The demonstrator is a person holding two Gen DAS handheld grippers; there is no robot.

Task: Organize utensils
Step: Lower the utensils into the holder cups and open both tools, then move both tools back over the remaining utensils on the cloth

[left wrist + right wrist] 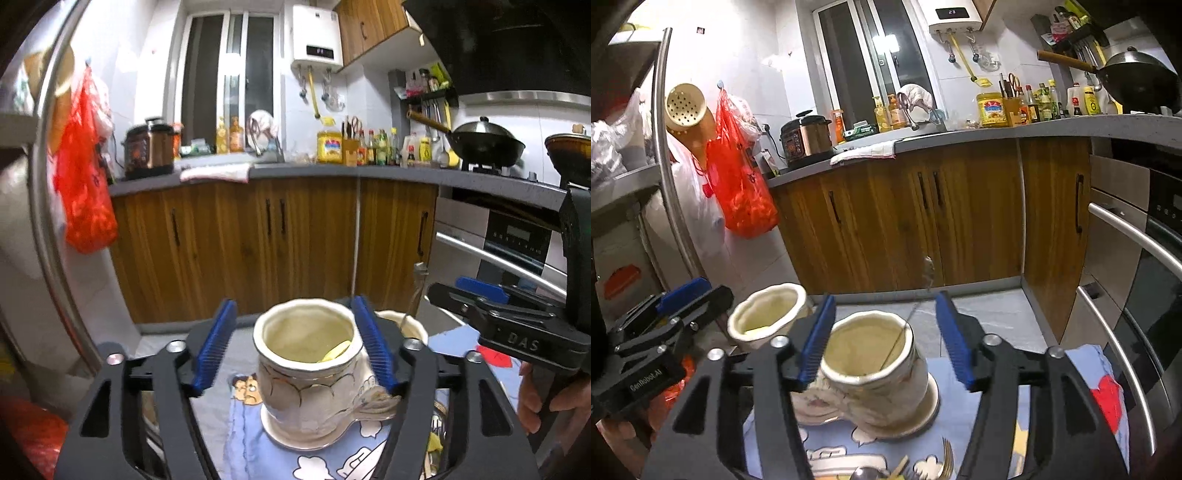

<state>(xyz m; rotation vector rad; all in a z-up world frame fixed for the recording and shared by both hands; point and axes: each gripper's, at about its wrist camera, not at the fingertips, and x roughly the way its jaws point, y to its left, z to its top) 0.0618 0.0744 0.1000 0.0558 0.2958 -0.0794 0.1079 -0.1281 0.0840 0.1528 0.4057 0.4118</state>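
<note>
My left gripper gapes wide around a cream ceramic jar. My right gripper gapes around another jar, a metal utensil leaning toward one o'clock.

Black hand-held gripper (blue ribbed pads).

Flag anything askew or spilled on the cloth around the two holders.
Nothing spilled. Both holders stand upright on the cloth. Loose cutlery lies on the cloth near the right claw, not yet sorted.
</note>
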